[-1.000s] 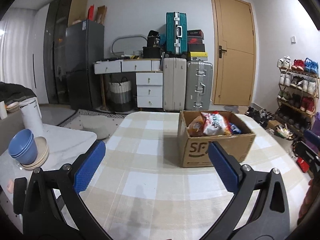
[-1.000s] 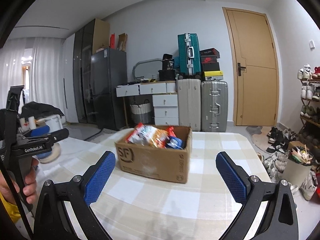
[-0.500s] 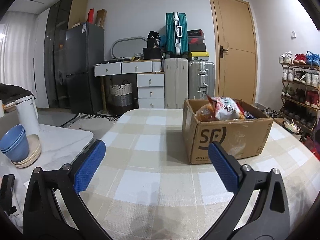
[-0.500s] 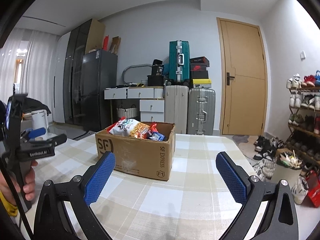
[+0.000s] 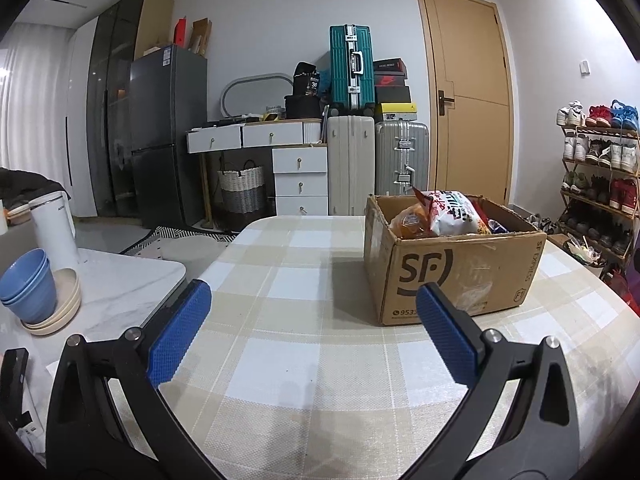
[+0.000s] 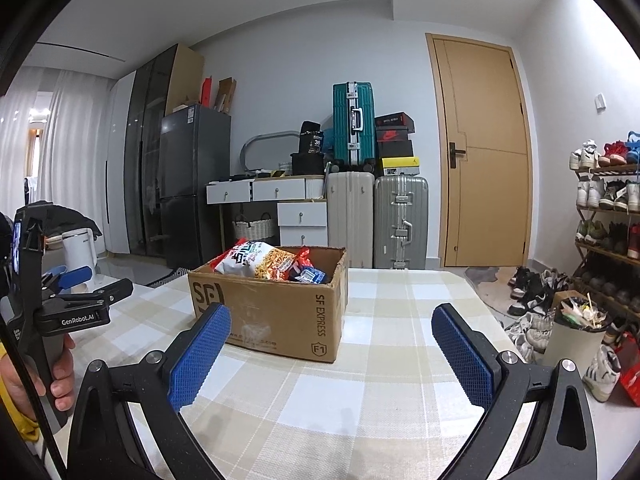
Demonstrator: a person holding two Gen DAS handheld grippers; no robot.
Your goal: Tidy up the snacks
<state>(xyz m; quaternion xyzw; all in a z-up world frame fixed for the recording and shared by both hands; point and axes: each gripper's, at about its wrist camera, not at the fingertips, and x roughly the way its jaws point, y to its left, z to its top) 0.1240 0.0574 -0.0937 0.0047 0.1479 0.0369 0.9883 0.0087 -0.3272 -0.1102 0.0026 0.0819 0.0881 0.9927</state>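
Checked beige-and-white cloth covers the table point(image 5: 304, 364) beneath both of my grippers. My left gripper point(image 5: 310, 334) hovers over it with its blue pads spread wide and nothing between them. My right gripper point(image 6: 334, 354) is just as wide apart and empty. Beyond them sits the cardboard SF Express box point(image 5: 452, 264), ahead and to the right of my left gripper, its near corner showing just behind the right pad; from the right wrist view the same box point(image 6: 276, 308) lies ahead and slightly left, behind the left pad. Snack bags fill the box: a white-and-red chip bag point(image 5: 452, 214) on top, an orange packet point(image 5: 408, 222) beside it, and a small blue pack point(image 6: 310, 276) toward the far side. To my left stand stacked blue bowls point(image 5: 28, 284) on cream plates on a white marble counter. Farther back are suitcases point(image 5: 352, 68), a wooden door point(image 5: 468, 96) and a shoe rack point(image 5: 600, 168).
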